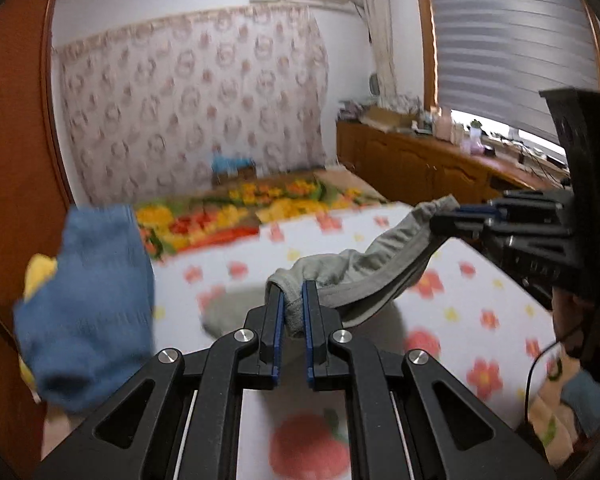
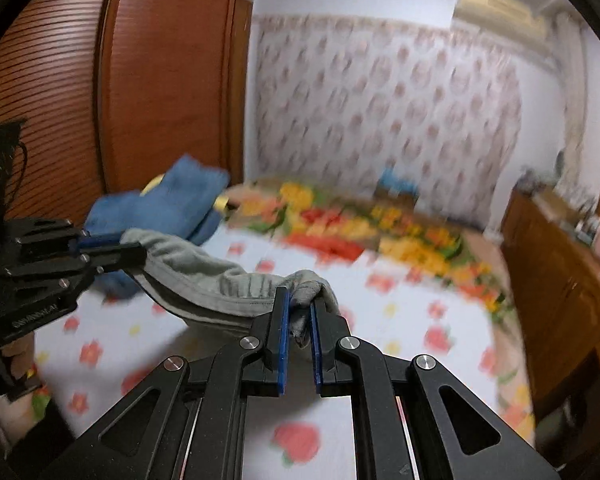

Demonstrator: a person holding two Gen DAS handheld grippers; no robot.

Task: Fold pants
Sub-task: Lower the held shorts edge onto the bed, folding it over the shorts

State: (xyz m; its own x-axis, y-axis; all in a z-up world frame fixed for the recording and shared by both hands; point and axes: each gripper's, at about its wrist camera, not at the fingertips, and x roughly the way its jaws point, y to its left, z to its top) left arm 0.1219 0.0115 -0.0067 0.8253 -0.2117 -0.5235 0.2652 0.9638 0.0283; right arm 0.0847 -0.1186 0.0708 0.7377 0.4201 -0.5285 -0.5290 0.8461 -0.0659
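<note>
Grey pants point(image 1: 364, 276) hang stretched in the air above the flower-print bed point(image 1: 480, 292), their waistband spanning both tools. The left tool point(image 1: 292, 300) pinches one end, nearly closed on the cloth; the right tool point(image 2: 300, 312) grips the other end likewise. Folded blue clothes point(image 1: 88, 304) lie at the bed's left edge.

embossed lettering on left gripper point(image 2: 112, 250), illegible.
</note>
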